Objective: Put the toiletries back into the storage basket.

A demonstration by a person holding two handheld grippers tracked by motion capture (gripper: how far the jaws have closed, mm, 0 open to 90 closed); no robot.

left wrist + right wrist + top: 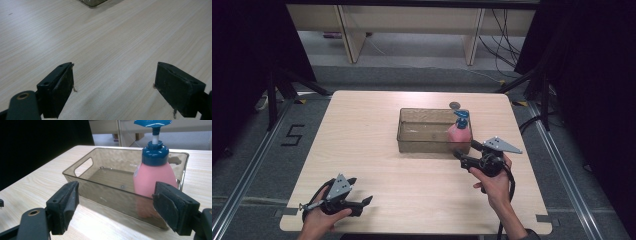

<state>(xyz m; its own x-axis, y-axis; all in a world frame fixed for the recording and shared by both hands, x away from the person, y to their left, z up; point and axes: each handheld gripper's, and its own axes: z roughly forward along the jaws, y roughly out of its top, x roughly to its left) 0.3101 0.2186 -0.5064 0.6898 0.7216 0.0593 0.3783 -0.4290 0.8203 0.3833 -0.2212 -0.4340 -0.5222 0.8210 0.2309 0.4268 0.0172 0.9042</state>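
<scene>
Soap dispenser (pixel 154 178), pink-bodied with a blue collar and blue pump head, stands upright inside a translucent smoky plastic bin (pixel 428 131), at the bin's right end; the bin sits toward the far right quarter of the bench (pixel 362 150), a pale wood-grain laminate; a small dark round object (pixel 454 105) lies on the bench just behind the bin, too small to identify. The right gripper (pixel 468 150) hovers just outside the bin's near wall, at the dispenser's end, its fingers spread wide and empty; the left gripper (pixel 359 192) rests near the bench's near left corner, well apart from the bin, fingers likewise spread with nothing between them.

The bottle looks like smooth, rounded, slightly squeezable plastic, probably moderately heavy if full, and top-tall, so likely to tip; the glossy belly could slip, so the narrower shoulder under the blue collar seems the surest hold; the thin white pump stem looks fragile. The bin appears rigid, thin-walled and light, with cut-out handles at its ends.
</scene>
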